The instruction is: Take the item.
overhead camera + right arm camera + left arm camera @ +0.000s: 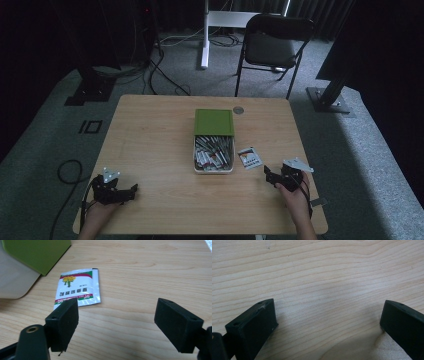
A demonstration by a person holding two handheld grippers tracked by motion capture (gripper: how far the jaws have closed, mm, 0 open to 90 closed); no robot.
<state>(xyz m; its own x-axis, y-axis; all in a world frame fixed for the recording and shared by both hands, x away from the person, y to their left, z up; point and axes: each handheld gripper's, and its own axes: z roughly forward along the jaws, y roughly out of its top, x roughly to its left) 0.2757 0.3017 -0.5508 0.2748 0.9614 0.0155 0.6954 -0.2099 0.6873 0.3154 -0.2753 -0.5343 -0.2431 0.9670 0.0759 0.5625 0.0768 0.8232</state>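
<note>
High view: a small flat foil sachet, white with red and green bands [250, 158], lay alone on the pale wooden table [150, 140], just beside the right wall of a white rectangular box [214, 152] packed with similar sachets. The box's green lid [214, 122] was slid back over its far half. The right gripper [272, 176], held in the person's right hand [295, 192], sat near the sachet on the table's near right side, pointing toward it but apart from it. The left gripper [131, 190] rested well away at the near left corner.

Left gripper view: the two black jaws stood wide apart over bare wood grain, holding nothing and touching nothing between them.

Right gripper view: the sachet [77, 287] lay flat just ahead of the left jaw, print inverted, one corner near the green lid [37, 252]. The jaws were spread wide and empty, with no contact on the packet.

Assessment: the sachet was judged very light, thin and pliable, with a glossy film likely to slip. Lying flush with the table, it offered little edge. The sealed margin along a short end, or a free corner, appeared the best hold. A pinch across the middle risked crumpling the contents.
</note>
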